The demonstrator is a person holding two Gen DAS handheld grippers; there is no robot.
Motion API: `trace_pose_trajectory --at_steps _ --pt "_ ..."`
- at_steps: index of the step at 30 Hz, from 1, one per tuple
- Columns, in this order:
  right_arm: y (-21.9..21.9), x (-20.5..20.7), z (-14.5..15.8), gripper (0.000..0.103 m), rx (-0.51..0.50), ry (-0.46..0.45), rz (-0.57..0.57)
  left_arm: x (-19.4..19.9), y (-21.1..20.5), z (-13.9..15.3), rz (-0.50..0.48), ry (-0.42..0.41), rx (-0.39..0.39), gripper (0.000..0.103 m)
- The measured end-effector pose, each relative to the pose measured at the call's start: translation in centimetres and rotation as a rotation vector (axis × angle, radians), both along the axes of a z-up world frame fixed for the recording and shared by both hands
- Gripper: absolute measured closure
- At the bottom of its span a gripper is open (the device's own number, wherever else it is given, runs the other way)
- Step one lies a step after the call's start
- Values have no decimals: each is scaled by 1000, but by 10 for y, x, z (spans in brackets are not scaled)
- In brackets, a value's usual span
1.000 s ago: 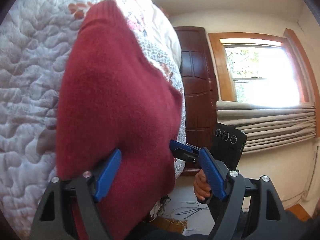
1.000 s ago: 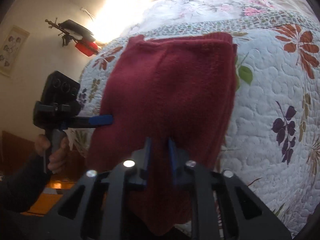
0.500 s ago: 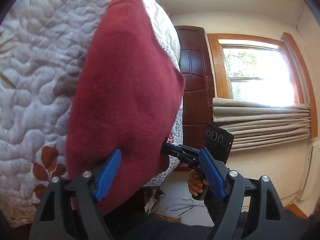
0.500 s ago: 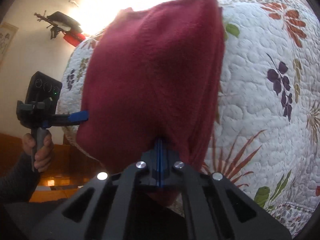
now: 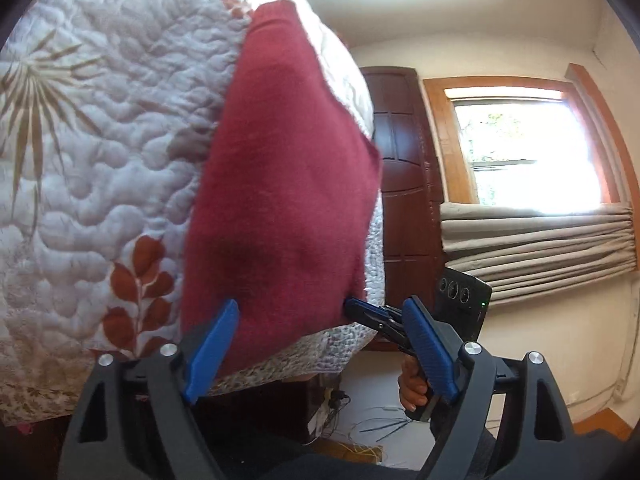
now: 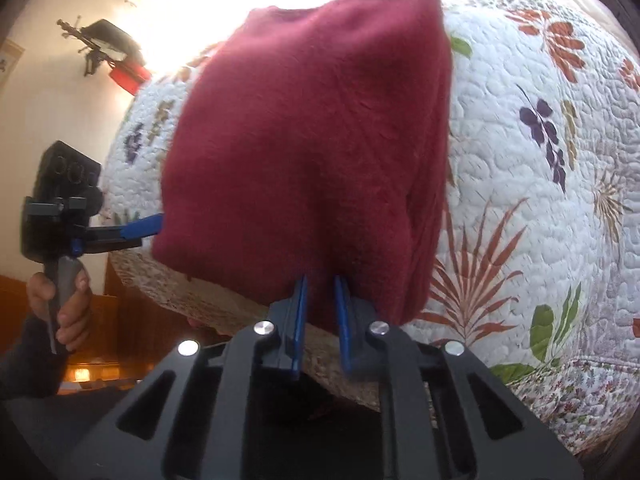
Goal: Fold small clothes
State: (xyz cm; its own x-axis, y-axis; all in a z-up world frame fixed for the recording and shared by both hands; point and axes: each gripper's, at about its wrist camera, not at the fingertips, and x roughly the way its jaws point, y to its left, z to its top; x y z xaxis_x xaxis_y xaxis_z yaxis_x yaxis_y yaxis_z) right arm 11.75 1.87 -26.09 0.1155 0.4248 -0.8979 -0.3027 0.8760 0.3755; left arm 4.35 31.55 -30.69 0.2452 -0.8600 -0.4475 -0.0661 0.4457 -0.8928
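A folded dark red knit garment [image 5: 280, 200] [image 6: 312, 140] lies on a white floral quilt [image 5: 100, 140] [image 6: 540, 200], its near edge at the bed's edge. My left gripper [image 5: 322, 303] is wide open, with the garment's near edge between its blue fingers but untouched. In the right wrist view the left gripper [image 6: 148, 224] reaches the garment's left corner. My right gripper [image 6: 320, 280] has its jaws a little apart, their tips at the garment's near hem. From the left wrist view the right gripper [image 5: 360, 312] sits at the garment's right corner.
The quilt hangs over the bed's edge just below the garment. A dark wooden door [image 5: 404, 200], a bright window [image 5: 532, 152] and a folded blind [image 5: 536, 240] stand beyond the bed. Cables [image 5: 380, 428] lie on the floor. A hand [image 6: 64, 308] holds the left gripper's handle.
The garment has slid toward the bed's edge and settled flat. My right gripper, shut tight on the hem half a second ago, now has its jaws parted. The left gripper stayed open.
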Motion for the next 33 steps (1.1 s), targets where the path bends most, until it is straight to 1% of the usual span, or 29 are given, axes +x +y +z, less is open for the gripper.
trace_pose_trajectory --at_steps 1,3,4,6,7,8,9,10,11,12,14,15,17,18,19,20,21,23,24,25,26,27,28,29,30,32,33 --pt "-5 1 -5 103 -10 4 -32 3 -6 -3 -18 2 17 19" --pt "-19 3 -6 103 12 18 -104 7 -17 -4 -47 -10 29 14" --pt "-24 2 -5 103 6 16 -121 8 -20 -2 -56 -20 43 11" --pt "-27 -1 -1 103 1 14 -127 9 -22 0 -63 -18 54 11" --pt "-26 -3 3 101 2 7 -125 9 -23 3 -56 -17 55 11" --pt "-25 -6 9 96 4 -4 -123 6 -19 8 -45 -22 59 10" --pt "-25 -8 16 87 7 -18 -125 -1 -12 12 -33 -27 73 10" --pt "-26 -9 21 78 1 -37 -131 -7 -10 19 -21 -28 112 10" --pt "-28 -12 29 51 -19 -62 -143 -14 -9 29 -13 -26 185 6" --pt "-28 -18 39 28 -42 -99 -162 -23 -9 41 -1 -42 287 4" --pt "-27 -35 54 16 -57 -170 -191 -45 -14 73 22 -127 500 4" --pt "-27 -43 60 11 -69 -190 -201 -56 -20 92 42 -178 595 4" --pt "-23 -59 70 10 -138 -215 -225 -80 -27 125 92 -259 746 4" --pt "-19 -66 77 10 -171 -235 -225 -88 -28 140 121 -280 823 4" --pt "-15 -75 86 10 -189 -264 -222 -99 -30 154 149 -281 905 4" --pt "-13 -85 99 10 -210 -305 -228 -108 -34 169 166 -275 961 4" --pt "-13 -95 114 10 -233 -353 -239 -111 -36 185 174 -273 968 4" --pt "-13 -114 148 10 -280 -449 -269 -125 -36 223 197 -289 927 4" --pt "-16 -123 171 8 -276 -486 -277 -133 -32 242 220 -305 912 4" --pt "-19 -132 195 7 -260 -513 -281 -143 -33 263 243 -325 906 4" --pt "-21 -144 221 3 -227 -548 -274 -152 -37 282 256 -348 913 4" --pt "-24 -157 244 3 -184 -599 -258 -161 -41 301 261 -371 937 4" --pt "-28 -169 261 3 -141 -654 -253 -170 -45 313 262 -403 946 4" --pt "-30 -176 269 3 -139 -674 -274 -178 -48 319 253 -430 949 4" --pt "-30 -177 271 3 -158 -646 -281 -182 -52 320 240 -423 959 4" --pt "-21 -176 261 3 -196 -548 -242 -185 -55 309 228 -339 985 4" --pt "-19 -179 256 3 -218 -518 -242 -189 -56 304 216 -308 986 4"
